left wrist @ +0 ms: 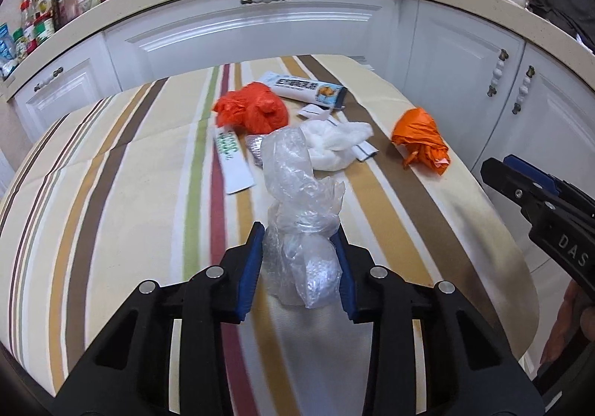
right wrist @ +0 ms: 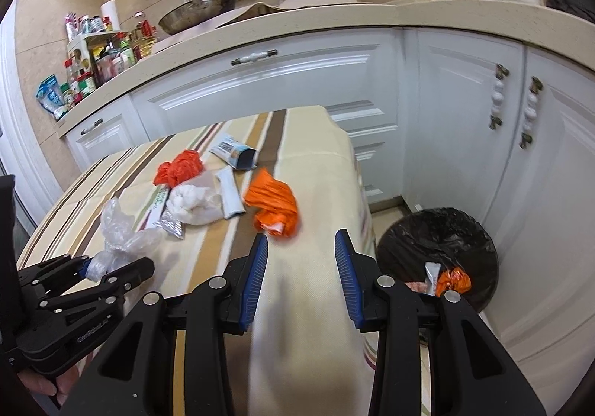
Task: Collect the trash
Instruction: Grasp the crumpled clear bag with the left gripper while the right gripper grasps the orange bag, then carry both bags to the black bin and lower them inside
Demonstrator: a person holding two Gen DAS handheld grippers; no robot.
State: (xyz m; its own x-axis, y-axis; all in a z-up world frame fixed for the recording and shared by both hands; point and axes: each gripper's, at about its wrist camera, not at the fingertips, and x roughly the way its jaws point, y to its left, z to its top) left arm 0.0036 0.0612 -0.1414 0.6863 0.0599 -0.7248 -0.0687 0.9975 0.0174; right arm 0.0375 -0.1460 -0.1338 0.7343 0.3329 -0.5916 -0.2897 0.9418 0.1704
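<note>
A crumpled clear plastic bag (left wrist: pixel 293 185) stands on the striped tablecloth (left wrist: pixel 111 193), and my left gripper (left wrist: pixel 297 230) is shut on its lower part, both blue pads pressing it. The right wrist view shows the same grip at the lower left (right wrist: pixel 96 263). My right gripper (right wrist: pixel 301 234) is open and empty above the table's near right corner. Just beyond it lies an orange bag (right wrist: pixel 273 204). More trash lies further back: a red-orange bag (left wrist: pixel 253 107), a white crumpled bag (left wrist: pixel 334 144), a toothpaste box (left wrist: pixel 305 89) and flat wrappers (left wrist: pixel 234 167).
A black-lined bin (right wrist: pixel 438 230) stands on the floor right of the table, with an orange wrapper (right wrist: pixel 452 280) and other scraps in it. White cabinets (right wrist: pixel 297 81) and a counter with bottles (right wrist: pixel 96 55) close off the back and right.
</note>
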